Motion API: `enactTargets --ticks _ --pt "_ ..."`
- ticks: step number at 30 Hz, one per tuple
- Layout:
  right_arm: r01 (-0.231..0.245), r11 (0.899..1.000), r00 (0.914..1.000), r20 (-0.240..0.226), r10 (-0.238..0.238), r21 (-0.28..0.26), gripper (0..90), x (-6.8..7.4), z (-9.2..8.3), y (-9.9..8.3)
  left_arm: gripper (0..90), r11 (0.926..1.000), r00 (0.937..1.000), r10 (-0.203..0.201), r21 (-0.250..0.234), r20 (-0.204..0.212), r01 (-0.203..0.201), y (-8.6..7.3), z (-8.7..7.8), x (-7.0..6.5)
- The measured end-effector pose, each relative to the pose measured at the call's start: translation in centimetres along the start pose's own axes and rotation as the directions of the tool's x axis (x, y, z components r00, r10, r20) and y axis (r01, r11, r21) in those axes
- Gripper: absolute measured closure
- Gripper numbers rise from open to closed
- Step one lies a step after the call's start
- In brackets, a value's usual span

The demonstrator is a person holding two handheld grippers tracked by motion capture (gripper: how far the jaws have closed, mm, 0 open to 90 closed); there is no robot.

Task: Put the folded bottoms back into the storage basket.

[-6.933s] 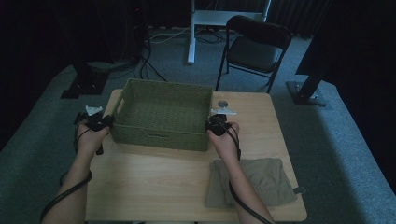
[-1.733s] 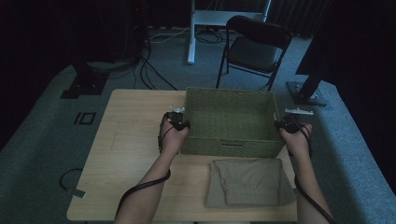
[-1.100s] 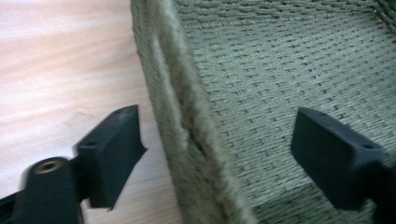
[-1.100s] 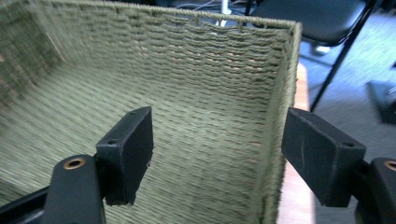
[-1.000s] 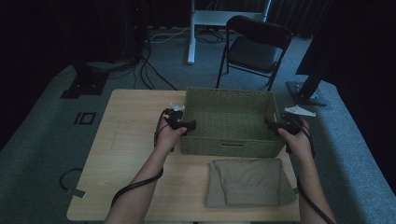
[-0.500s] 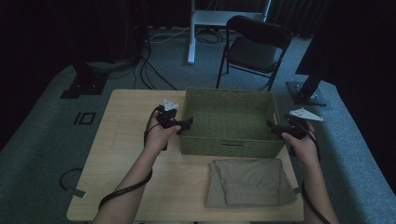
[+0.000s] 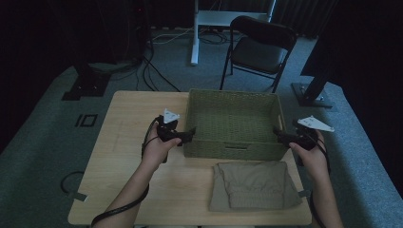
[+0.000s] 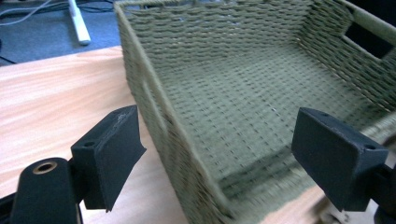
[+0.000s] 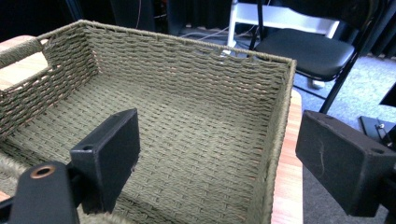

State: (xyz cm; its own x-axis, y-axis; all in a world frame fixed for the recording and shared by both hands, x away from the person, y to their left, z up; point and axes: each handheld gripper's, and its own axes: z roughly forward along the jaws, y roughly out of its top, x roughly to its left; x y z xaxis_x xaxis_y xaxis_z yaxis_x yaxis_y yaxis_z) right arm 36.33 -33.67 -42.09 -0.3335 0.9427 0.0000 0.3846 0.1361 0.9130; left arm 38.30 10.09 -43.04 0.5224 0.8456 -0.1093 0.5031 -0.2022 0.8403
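The woven basket (image 7: 233, 124) sits toward the far right of the bench (image 7: 119, 185), its floor bare. The left gripper (image 7: 186, 136) hangs at the left end wall and the right gripper (image 7: 281, 137) at the right end wall, each with fingers spread wide astride the rim and gripping nothing. The right fingers have just been opening, with the wall between them untouched. The basket seems freshly set there, perhaps to take the folded cloth (image 7: 254, 185) lying just in front of it.
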Motion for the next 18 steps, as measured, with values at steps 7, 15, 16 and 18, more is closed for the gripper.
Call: enactTargets --ticks 7,15,16,18 --pt "0.007 1.000 0.9999 -0.010 -0.007 -0.005 13.7 0.5 -1.4 -1.2 16.8 0.9998 0.9979 0.021 -0.009 0.062 -0.020 -1.3 -0.8 -2.0" --pt "0.007 1.000 0.9995 -0.029 -0.007 0.012 13.8 1.1 -2.9 -3.4 16.5 0.9985 0.9930 0.054 -0.003 0.105 -0.054 -3.5 -0.8 -4.3" --pt "0.002 1.000 0.9994 -0.034 -0.001 0.010 13.8 1.2 -3.1 -3.7 16.5 0.9975 0.9922 0.070 -0.002 0.103 -0.070 -3.8 -0.8 -4.4" --pt "-0.008 1.000 0.9993 -0.036 0.008 0.004 13.8 1.5 -3.5 -4.2 16.5 0.9982 0.9928 0.059 0.000 0.104 -0.060 -4.2 -0.8 -4.6"
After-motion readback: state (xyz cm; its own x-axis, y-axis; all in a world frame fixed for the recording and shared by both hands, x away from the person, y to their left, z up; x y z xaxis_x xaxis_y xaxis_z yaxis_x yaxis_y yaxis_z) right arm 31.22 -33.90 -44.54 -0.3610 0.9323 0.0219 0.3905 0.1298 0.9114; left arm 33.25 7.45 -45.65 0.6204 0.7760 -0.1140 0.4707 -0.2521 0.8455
